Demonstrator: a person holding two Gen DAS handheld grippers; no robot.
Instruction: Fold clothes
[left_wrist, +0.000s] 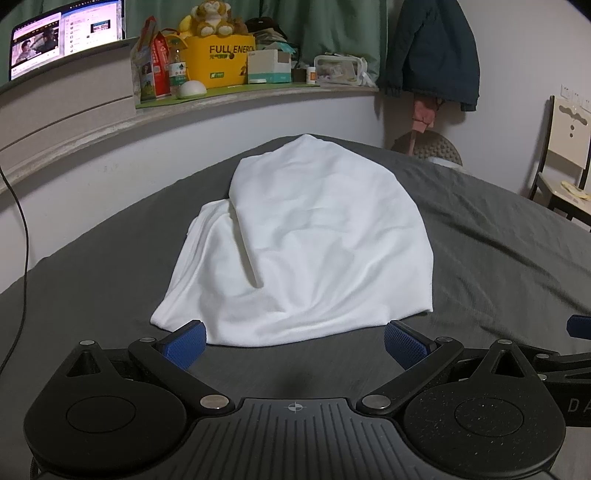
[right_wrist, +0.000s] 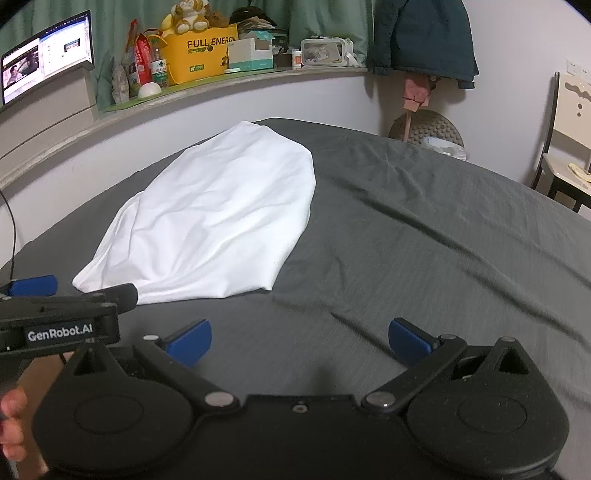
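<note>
Our left gripper (left_wrist: 293, 345) and right gripper (right_wrist: 299, 341), jaws spread and empty, near the white garment (left_wrist: 306, 243) on the grey bed (left_wrist: 498, 258).

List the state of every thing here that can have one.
white garment: partly folded, flat on the grey bed sheet, not gripped.
left gripper: open, empty, at the garment's near edge.
right gripper: open, empty, over bare sheet.
laptop: open, screen lit.
dark jacket: hanging on the wall.
</note>
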